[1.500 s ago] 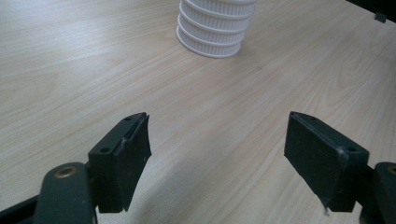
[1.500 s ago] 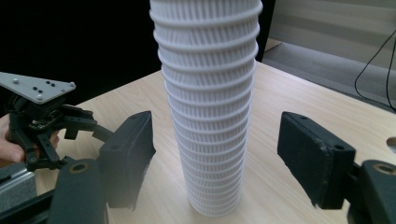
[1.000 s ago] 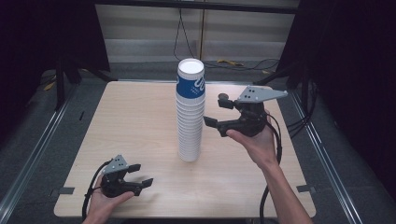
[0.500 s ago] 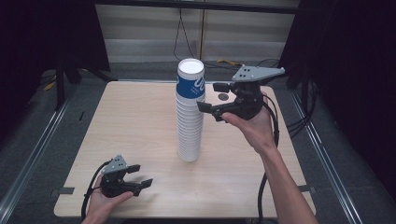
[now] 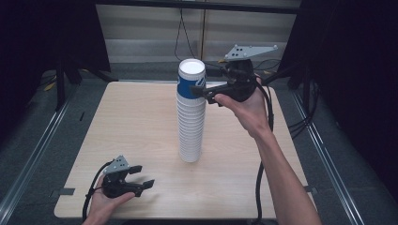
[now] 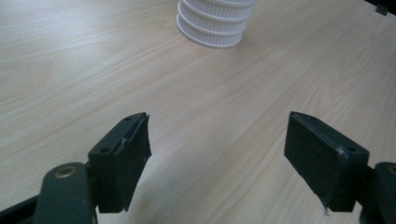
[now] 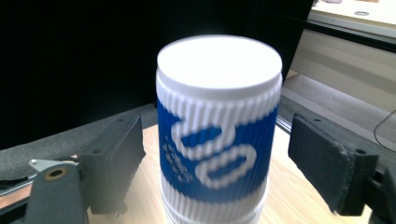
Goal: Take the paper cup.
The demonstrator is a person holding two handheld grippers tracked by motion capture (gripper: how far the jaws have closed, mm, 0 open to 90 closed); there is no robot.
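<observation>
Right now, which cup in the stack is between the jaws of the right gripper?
The top cup, the blue-and-white one. The right gripper has an open jaw on each side of it, apart from it. The cups below are plain white.

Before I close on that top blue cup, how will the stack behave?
The cup stack is tall on a narrow base, so a sideways nudge would probably tip it. The top cup looks like ribbed paper: likely light, grippy, and crushable under a hard squeeze. The right gripper brackets it open, untouching.
</observation>
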